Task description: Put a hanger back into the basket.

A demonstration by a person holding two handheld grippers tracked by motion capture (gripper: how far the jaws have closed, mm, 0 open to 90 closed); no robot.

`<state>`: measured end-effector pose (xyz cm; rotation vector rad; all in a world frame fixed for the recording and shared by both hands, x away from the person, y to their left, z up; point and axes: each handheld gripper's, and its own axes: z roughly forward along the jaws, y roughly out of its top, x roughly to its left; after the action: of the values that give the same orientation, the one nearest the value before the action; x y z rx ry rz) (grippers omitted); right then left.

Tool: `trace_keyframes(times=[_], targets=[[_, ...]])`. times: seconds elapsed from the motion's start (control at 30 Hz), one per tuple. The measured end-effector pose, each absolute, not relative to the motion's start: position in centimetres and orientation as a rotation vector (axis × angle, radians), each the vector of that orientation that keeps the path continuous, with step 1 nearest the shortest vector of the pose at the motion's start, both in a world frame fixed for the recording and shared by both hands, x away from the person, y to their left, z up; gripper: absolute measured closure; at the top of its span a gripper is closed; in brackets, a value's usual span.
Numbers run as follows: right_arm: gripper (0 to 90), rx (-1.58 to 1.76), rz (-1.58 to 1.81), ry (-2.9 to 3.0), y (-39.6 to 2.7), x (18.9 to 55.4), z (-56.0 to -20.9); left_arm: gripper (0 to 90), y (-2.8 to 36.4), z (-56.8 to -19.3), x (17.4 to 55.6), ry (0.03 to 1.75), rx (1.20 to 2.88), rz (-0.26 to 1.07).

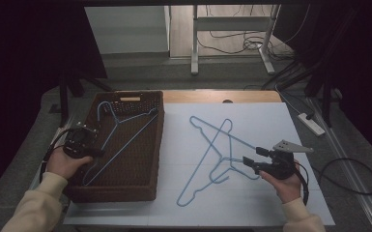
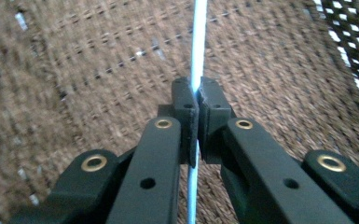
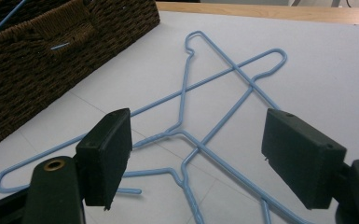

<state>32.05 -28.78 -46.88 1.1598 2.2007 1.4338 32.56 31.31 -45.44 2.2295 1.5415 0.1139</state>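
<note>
Hangers of light blue wire are the objects handled. One hanger (image 1: 121, 130) lies inside the brown woven basket (image 1: 157, 145) at the left centre of the high view, its hook toward the upper left corner and its long wire running diagonally across the basket floor. Two further hangers (image 1: 217, 150) lie crossed over one another on the white table sheet (image 1: 270, 121) at the centre of the frame, just right of the basket's right wall and apart from it.

The left gripper (image 1: 96, 152), held at the basket's left rim, reaches inward; in the left gripper view its jaws are closed tight on the blue wire (image 2: 198, 42), which runs vertically between the pads (image 2: 186, 107) over the woven floor (image 2: 74, 70). The right gripper (image 1: 248, 161), at the lower right of the sheet, points left toward the crossed pair; in the right gripper view its jaws stand wide apart with nothing between them, the crossed hangers (image 3: 224, 88) lying on the sheet beyond.

Open sheet remains to the right of and above the crossed hangers, up to the wooden table edge (image 1: 222, 96) at the top.

The high view gives the overall layout; the left gripper view alone confirms the grip on the wire; the right gripper view shows the basket's corner (image 3: 74, 28) at upper left.
</note>
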Motion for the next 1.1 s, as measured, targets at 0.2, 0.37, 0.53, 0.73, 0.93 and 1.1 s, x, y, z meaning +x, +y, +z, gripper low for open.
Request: trace_keyframes(times=[0.2,0.37,0.53,0.73,0.93,1.1], targets=[[25.0,1.161,1.433,2.202,-28.8,32.1,-46.9,85.9,31.1,-46.1,33.0,1.613,2.239,0.141],[25.0,1.162,1.429,2.204,-28.8,32.1,-47.0,85.2,30.8,-46.9,33.3,1.66,2.277,0.175],[25.0,1.162,1.428,2.207,-28.8,32.1,-47.0,82.9,30.8,-46.9,33.3,1.67,2.271,0.198],[25.0,1.164,1.429,2.204,-28.8,32.1,-47.0,64.0,30.9,-46.4,32.8,1.647,2.211,0.261],[25.0,1.166,1.429,2.202,-28.8,32.1,-47.0,43.8,30.8,-44.8,31.5,1.564,2.122,0.318],[25.0,1.165,1.43,2.202,-28.8,32.1,-46.9,36.7,30.3,-42.9,29.9,1.427,2.058,0.335]])
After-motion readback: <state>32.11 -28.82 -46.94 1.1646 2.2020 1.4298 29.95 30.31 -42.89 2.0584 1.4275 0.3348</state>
